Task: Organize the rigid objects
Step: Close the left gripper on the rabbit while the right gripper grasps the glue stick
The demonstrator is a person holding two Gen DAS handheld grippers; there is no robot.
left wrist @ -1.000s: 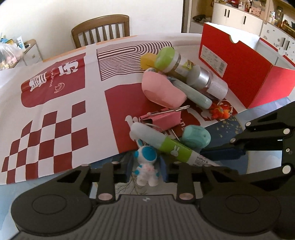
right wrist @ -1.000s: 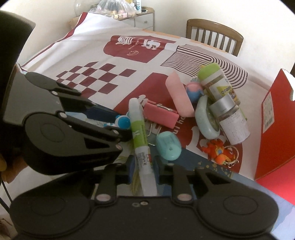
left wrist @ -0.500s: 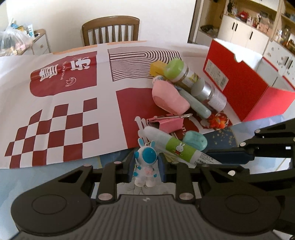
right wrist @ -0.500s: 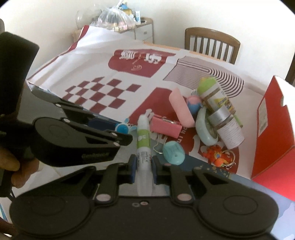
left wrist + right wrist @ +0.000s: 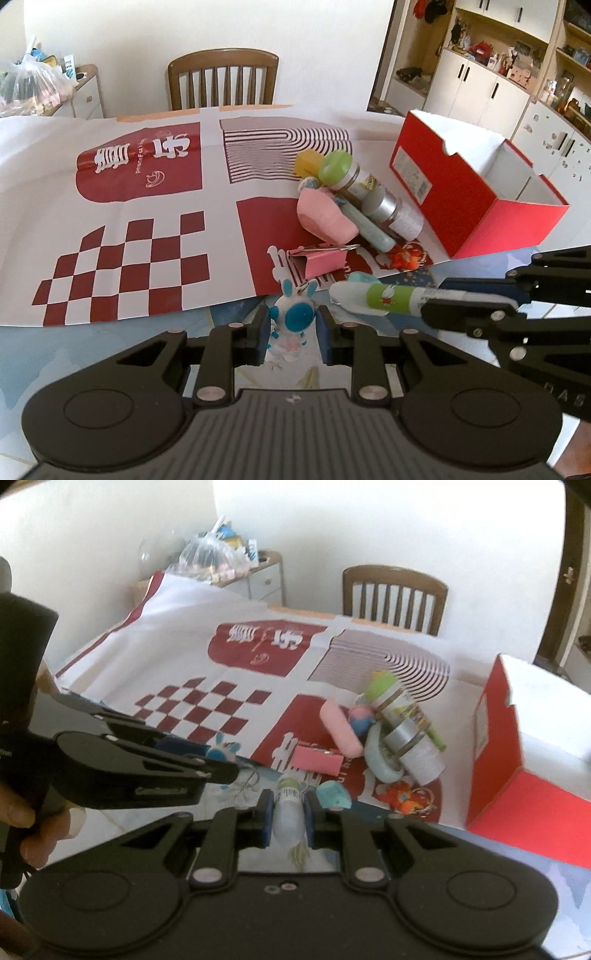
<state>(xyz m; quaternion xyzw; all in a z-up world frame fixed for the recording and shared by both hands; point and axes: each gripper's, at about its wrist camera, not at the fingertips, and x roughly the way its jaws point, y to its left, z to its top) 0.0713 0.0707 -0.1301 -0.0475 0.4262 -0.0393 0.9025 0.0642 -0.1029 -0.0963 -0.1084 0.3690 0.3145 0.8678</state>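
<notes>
The left gripper (image 5: 290, 328) is clamped on a blue-and-white rabbit figurine (image 5: 293, 320), whose feet hang between the pads above the table edge. The right gripper (image 5: 289, 814) pinches a green-banded glue stick (image 5: 289, 808), its far end foreshortened and blurred. The red box (image 5: 458, 192) stands open beyond the cluttered pile, its far side cut off in the right wrist view.

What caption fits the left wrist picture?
Left fingers pinch a blue-and-white bunny astronaut keychain beside the right gripper's glue stick, red box beyond.
</notes>
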